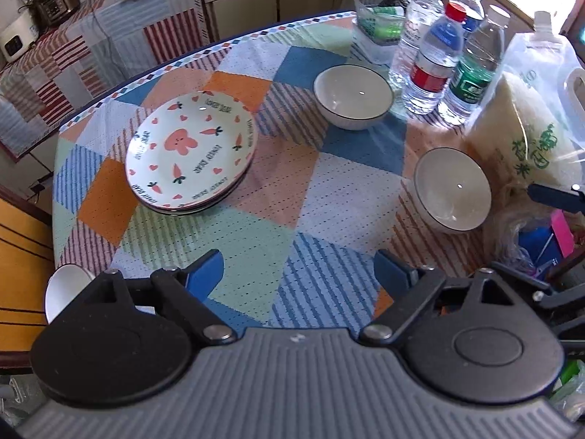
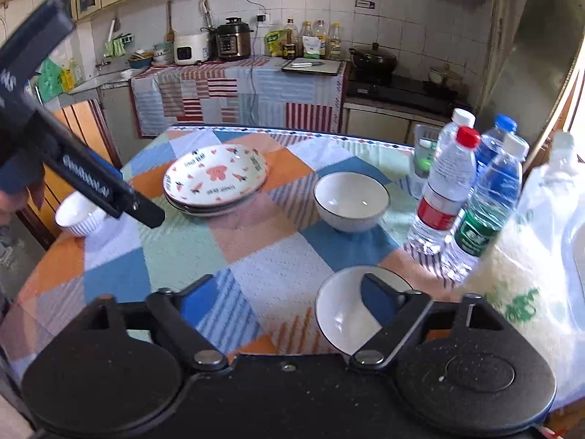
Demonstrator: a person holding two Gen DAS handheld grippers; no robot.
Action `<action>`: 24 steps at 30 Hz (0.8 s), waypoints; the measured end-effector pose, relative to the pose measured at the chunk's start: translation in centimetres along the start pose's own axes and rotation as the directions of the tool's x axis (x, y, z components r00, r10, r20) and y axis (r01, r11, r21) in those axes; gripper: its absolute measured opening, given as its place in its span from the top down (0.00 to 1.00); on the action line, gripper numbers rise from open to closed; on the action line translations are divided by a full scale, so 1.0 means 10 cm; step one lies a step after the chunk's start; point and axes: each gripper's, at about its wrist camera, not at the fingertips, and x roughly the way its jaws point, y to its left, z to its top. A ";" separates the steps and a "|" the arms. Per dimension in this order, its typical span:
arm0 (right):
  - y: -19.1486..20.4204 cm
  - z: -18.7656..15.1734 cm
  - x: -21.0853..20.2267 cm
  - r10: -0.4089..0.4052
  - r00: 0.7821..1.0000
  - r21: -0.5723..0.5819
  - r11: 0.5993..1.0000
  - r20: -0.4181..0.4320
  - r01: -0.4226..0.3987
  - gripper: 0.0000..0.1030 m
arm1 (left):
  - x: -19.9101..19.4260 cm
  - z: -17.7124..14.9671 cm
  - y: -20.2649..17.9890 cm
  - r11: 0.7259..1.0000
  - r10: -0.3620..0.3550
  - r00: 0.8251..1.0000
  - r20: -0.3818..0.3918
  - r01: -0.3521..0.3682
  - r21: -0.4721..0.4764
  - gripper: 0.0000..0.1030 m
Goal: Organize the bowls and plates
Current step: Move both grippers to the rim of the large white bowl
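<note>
While both grippers tilt down over the table [image 1: 256,190], their jaws stand wide apart with nothing between them. From its own camera, the left gripper [image 1: 298,274] hangs above bare cloth, the stacked plates [image 1: 190,153] ahead to its left. By the right gripper [image 2: 289,301], one bowl [image 2: 340,322] lies partly behind the right finger, not gripped. Three bowls show: this one, a middle bowl [image 2: 351,201], and a ribbed bowl [image 2: 78,219] at the left edge. Four bottles [image 2: 446,186] stand right.
</note>
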 end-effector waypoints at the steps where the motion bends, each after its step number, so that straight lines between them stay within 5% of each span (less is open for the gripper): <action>1: -0.02 -0.07 0.01 -0.012 1.000 0.001 1.000 0.003 0.012 0.12 | 0.03 0.00 -0.07 1.000 -0.005 1.000 0.000 0.005 0.010 0.11; 11: -0.27 -0.44 0.47 -0.126 0.983 0.054 0.989 -0.133 0.134 0.12 | 0.46 0.07 -0.55 0.997 -0.061 0.998 0.020 0.060 0.039 0.11; 24: -0.55 -0.54 0.84 -0.092 0.978 0.134 0.984 -0.187 0.118 0.12 | 0.88 0.22 -0.79 0.991 -0.127 0.992 -0.008 0.127 0.050 0.12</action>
